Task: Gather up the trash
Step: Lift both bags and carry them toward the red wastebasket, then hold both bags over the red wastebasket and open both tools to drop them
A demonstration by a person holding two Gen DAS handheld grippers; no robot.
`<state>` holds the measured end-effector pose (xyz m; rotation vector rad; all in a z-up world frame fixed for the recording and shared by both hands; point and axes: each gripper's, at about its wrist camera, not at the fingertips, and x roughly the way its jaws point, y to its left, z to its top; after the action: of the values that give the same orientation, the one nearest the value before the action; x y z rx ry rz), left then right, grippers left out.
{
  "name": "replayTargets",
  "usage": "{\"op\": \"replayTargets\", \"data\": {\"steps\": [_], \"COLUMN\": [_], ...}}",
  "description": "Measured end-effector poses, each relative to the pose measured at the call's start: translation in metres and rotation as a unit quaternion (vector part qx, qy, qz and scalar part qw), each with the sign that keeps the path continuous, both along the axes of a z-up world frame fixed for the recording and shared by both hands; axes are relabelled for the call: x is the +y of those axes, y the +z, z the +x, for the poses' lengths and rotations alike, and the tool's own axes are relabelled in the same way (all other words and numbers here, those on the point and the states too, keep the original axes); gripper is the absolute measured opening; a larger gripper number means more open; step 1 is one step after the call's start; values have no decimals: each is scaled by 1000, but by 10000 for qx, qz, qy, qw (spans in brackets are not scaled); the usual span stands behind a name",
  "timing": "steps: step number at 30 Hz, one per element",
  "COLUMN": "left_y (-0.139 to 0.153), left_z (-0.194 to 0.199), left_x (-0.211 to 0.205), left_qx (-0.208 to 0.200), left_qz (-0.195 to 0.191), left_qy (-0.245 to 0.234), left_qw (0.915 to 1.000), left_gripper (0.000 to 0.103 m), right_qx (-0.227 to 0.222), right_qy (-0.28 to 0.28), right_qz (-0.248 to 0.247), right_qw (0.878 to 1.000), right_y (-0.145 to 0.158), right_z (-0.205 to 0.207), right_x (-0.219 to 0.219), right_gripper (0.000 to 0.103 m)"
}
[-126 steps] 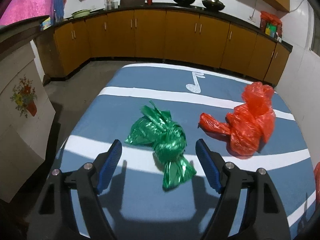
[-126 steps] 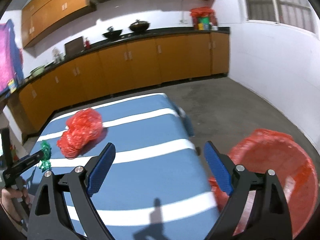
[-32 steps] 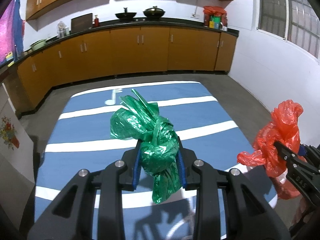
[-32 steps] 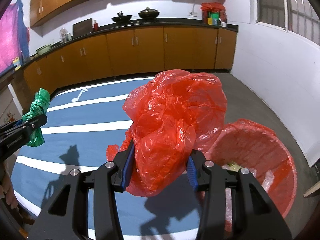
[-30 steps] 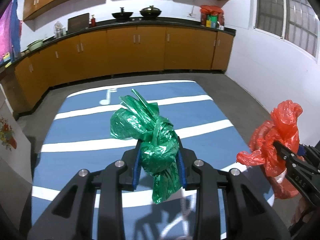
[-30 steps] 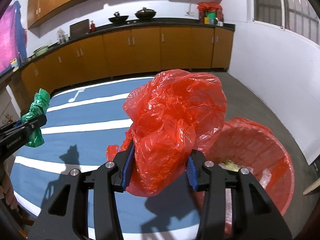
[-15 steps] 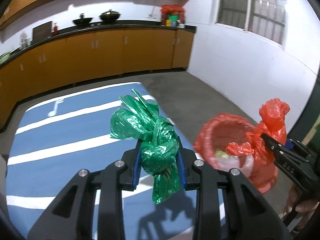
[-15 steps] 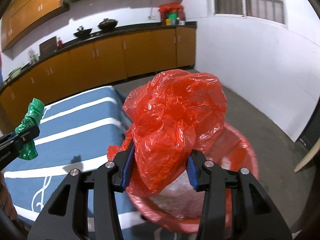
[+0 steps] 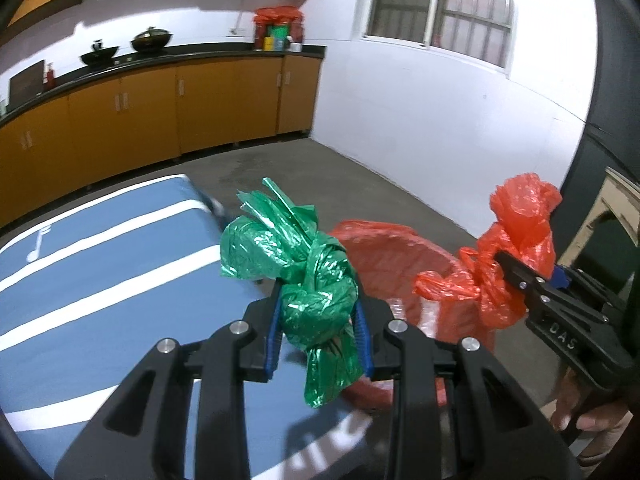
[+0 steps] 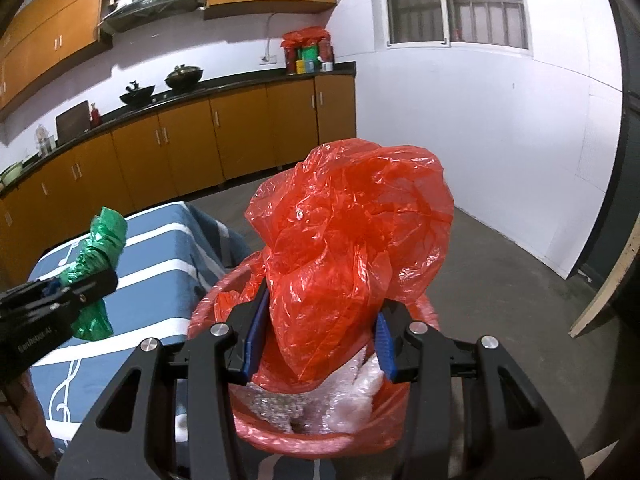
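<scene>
Glossy crinkled green bag (image 9: pixel 316 280), red bag (image 10: pixel 352 240)

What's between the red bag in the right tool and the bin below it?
Nothing solid. In the right wrist view the red bag, clamped in the right tool, hangs directly over the red-lined bin; only air separates them.

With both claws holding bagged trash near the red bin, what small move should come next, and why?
Probably open the right claw to drop the red plastic bag: seen from the right wrist, it hangs right over the red-lined bin, which already holds clear plastic. The left claw, clamped on the green plastic bag, appears short of the bin, over the blue striped table.
</scene>
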<state>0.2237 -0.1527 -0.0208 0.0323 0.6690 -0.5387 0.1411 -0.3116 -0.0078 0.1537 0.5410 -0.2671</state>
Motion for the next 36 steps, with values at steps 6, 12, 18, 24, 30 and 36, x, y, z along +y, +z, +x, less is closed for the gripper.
{"op": "replayTargets", "data": {"steps": [6,12,18,24,30,36], "left_y": [-3,-9,-17,-29,-39,-44], "left_z": [1,4,13,22,27,31], "left_x": [-28,-44,-55,-61,-67,-70], "left_qx": [2,10,50,153,212,229], "left_qz": [-30,-80,-139,-97,-82,-45], "left_qy": [-341,-547,-667,-745,-769,-791], "left_qw": [9994,9985,9977,9971,9968,9966], "left_gripper": [30,30,31,31,31,31], "right_qx": [-98,-268,-348,-365,-367,-373], "right_qy": [-155,-244,-190,-207,-214,-195], "right_qz": [66,164,181,219,244,278], "right_qw": [9998,9992,9990,9989,9988,9987], "right_y": [2,0,-5,-9,-10,-11], "right_z": [-3,-5,-2,0,2,5], "right_x": [-12,-19,-23,-28,-29,-30], "right_gripper": [46,46,46,46,46,47]}}
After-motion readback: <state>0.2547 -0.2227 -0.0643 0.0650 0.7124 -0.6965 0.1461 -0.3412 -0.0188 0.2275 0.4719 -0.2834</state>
